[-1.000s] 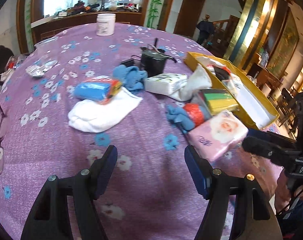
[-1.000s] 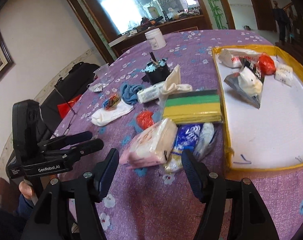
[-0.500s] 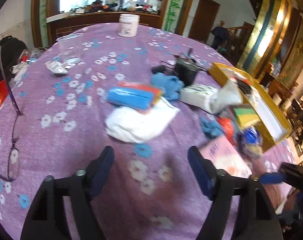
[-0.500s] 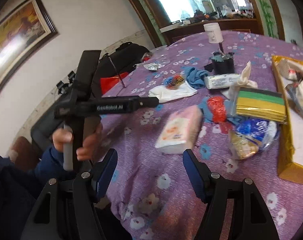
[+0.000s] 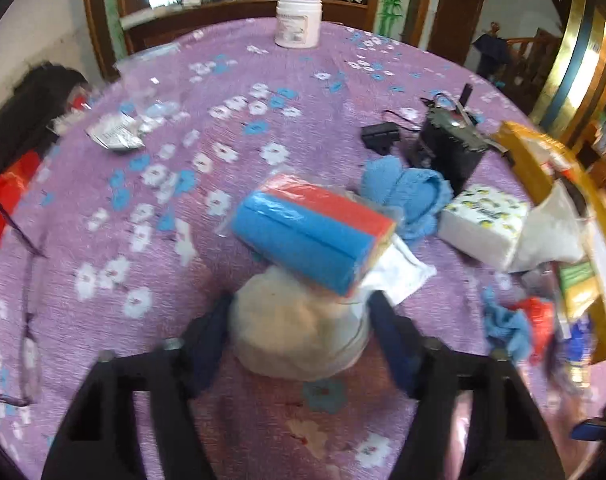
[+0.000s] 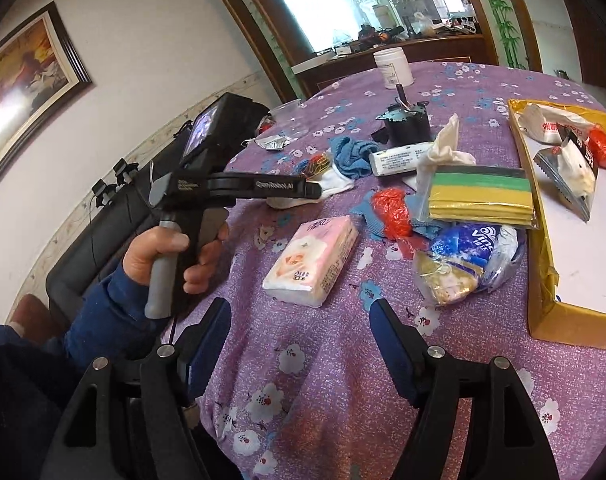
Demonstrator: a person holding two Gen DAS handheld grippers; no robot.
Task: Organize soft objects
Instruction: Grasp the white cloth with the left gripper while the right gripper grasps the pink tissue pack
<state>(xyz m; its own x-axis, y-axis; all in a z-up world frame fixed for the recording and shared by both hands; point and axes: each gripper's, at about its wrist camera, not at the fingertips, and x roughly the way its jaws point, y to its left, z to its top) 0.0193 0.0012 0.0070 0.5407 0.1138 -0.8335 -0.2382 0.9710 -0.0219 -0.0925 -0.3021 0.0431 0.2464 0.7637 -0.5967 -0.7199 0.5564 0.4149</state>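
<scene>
In the left wrist view a bunched white cloth (image 5: 295, 332) fills the gap of my left gripper (image 5: 299, 336). Its jaws are closing, and both pads touch the cloth's sides. A wrapped blue-and-red sponge pack (image 5: 315, 232) rests on the cloth's far end. The right wrist view shows the left gripper (image 6: 317, 193) from the side, in a hand, over the white cloth (image 6: 335, 182). My right gripper (image 6: 299, 332) is open, its jaws still opening and nothing between them. It hangs over the table short of a pink tissue pack (image 6: 311, 260).
A yellow box (image 6: 543, 320) with bagged items stands at the right. Beside it lie green-yellow sponges (image 6: 479, 196), a blue foil pack (image 6: 471, 256), a red bag (image 6: 391, 208), a blue cloth (image 5: 407, 196) and a white tissue pack (image 5: 483, 224). A black pot (image 5: 451, 152) and white jar (image 5: 299, 22) stand farther back.
My left gripper moved forward and down onto the white cloth and its jaws narrowed around it. The right gripper swung left, away from the box, and opened slightly.
</scene>
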